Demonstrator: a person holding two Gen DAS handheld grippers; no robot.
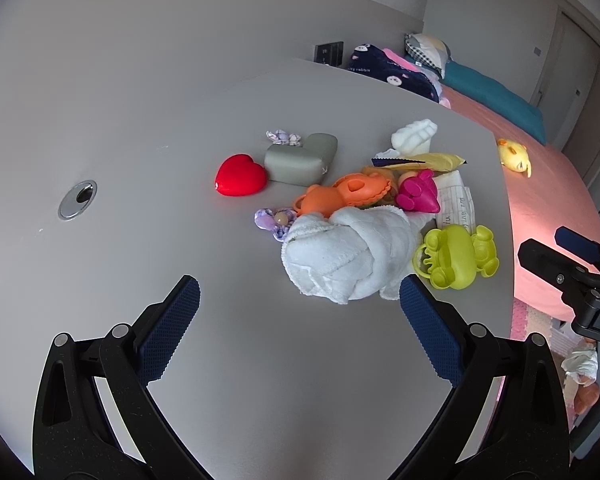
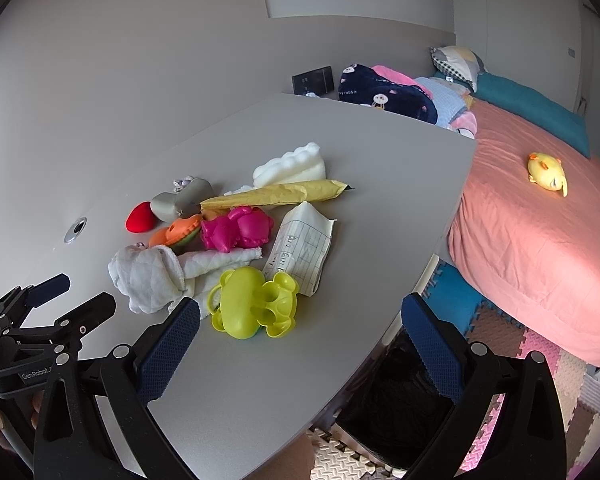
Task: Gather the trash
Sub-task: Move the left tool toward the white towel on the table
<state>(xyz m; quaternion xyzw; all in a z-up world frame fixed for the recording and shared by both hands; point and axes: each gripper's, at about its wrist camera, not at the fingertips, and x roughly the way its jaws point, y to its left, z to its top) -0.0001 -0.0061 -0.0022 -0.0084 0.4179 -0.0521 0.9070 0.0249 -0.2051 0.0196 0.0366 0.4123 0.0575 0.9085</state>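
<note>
Hovering above the near part of the desk (image 1: 140, 128), my left gripper (image 1: 299, 294) stood with its jaws spread wide and nothing between them; its blue pads (image 1: 168, 332) pointed toward the pile of things in the desk's middle. My right gripper (image 2: 300, 314) was likewise spread wide and empty, one finger over the desk's near right edge and the other beyond that edge, above the black-lined bin (image 2: 396, 404) on the floor.

The trash lay within the pile. A crumpled yellow wrapper (image 2: 276, 194) stretched across the far side, touching a white foam piece (image 2: 292, 166) behind it. A creased sheet of written paper (image 2: 304, 248) lay toward the right edge, between a pink toy (image 2: 236, 228) and a lime-green toy (image 2: 254, 308). A rolled white cloth (image 1: 344, 256) sat nearest the left gripper, touching the lime-green toy and an orange toy (image 1: 340, 194).

Toward the desk's left side lay a red heart (image 1: 241, 175) just beside a grey corner-shaped block (image 1: 300, 158), with a small patterned bow (image 1: 284, 137) behind the block and a purple flower-shaped item (image 1: 272, 220) beside the cloth. A round metal grommet (image 1: 77, 200) sat well apart, nearer the left edge.

Beyond the right edge I saw a bed with a pink cover (image 2: 540, 216), and a yellow plush toy (image 2: 548, 172) lay on it.
</note>
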